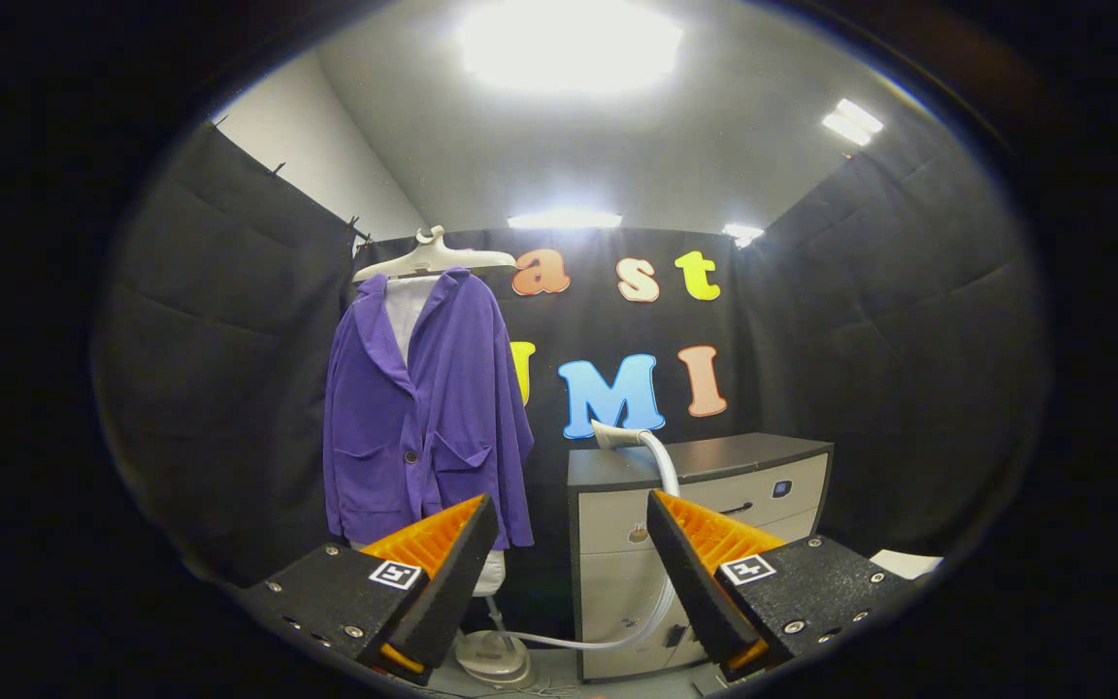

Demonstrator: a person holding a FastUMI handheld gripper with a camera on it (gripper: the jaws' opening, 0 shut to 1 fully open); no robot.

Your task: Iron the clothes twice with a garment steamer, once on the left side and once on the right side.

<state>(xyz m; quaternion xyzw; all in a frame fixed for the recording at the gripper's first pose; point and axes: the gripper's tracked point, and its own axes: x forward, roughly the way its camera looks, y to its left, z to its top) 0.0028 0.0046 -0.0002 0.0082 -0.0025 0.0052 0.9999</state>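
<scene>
At the bottom of the gripper view, the gripper point(572, 544) is seen with its two fingers point(443, 573) spread wide apart, released and grasping nothing. Between and beyond the fingers, a pale hose point(661, 505) is seen rising from a rounded white steamer base point(493, 658) on the floor, curving up in front of a cabinet and ending at the garment steamer head point(610, 433), which is laid on the cabinet's dark top. The grey cabinet point(714, 485) is placed just beyond the right finger, with drawer fronts facing the gripper. Further left, beyond the left finger, a purple jacket point(423, 408) is hung upright on a pale hanger point(433, 257), well apart from the fingers; it is buttoned over a white form, and two front pockets are visible. A thin pole point(494, 612) below the jacket appears to run down to the steamer base, though the lower part is partly hidden by the left finger. Black cloth walls point(219, 349) are set behind and to both sides, and bright ceiling lights point(569, 44) are seen above.
</scene>
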